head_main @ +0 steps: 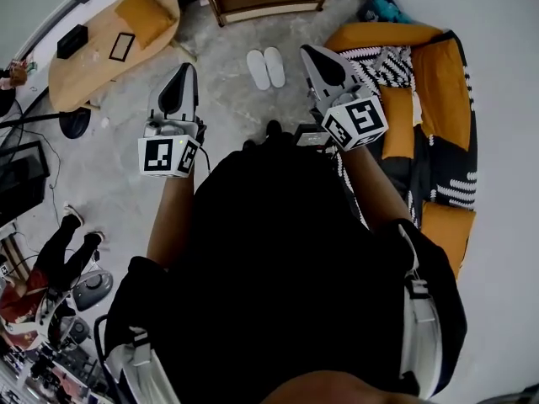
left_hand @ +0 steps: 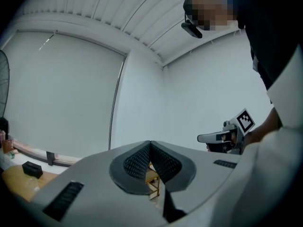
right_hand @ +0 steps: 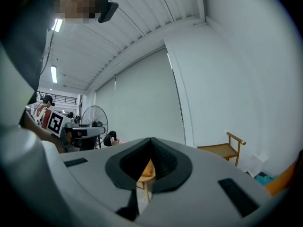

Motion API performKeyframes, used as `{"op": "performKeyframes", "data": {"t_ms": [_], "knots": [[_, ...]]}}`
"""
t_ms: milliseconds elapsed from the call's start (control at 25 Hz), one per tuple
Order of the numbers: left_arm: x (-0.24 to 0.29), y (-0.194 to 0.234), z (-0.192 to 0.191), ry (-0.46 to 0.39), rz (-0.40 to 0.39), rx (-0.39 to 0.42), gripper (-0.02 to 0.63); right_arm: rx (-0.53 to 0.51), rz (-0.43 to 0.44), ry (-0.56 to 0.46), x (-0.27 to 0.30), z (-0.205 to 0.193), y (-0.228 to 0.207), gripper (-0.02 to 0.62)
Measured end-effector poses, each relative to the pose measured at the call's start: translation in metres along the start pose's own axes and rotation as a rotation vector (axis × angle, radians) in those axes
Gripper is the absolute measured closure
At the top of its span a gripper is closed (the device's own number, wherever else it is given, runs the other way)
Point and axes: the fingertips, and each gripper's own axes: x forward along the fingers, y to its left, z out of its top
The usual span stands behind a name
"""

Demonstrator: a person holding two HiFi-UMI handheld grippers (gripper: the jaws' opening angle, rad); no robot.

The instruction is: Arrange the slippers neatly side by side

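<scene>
Head view | slippers on floor at 12 o'clock, lying 12-to-6 | right gripper looks nearer than left gripper | both clenched, empty

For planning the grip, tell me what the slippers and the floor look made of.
Slippers: white and matte, likely soft fabric or foam; no shine, too small to be sure. Floor: probably bare concrete, grey, mottled, dull.
</scene>
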Motion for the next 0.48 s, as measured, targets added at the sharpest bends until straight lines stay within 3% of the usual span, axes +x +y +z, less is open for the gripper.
{"op": "performKeyframes", "data": {"t_ms": [280, 480], "knots": [[-0.046, -0.002, -0.018, 0.007, 0.007, -0.065, 0.591, -0.001, 0.004, 0.015, -0.019, -0.021, 0.035, 0.565], [-0.069, -0.003, -0.030, 0.021, -0.034, -0.098, 0.591, -0.007, -0.025, 0.010, -0.028, -0.023, 0.050, 0.565]]}}
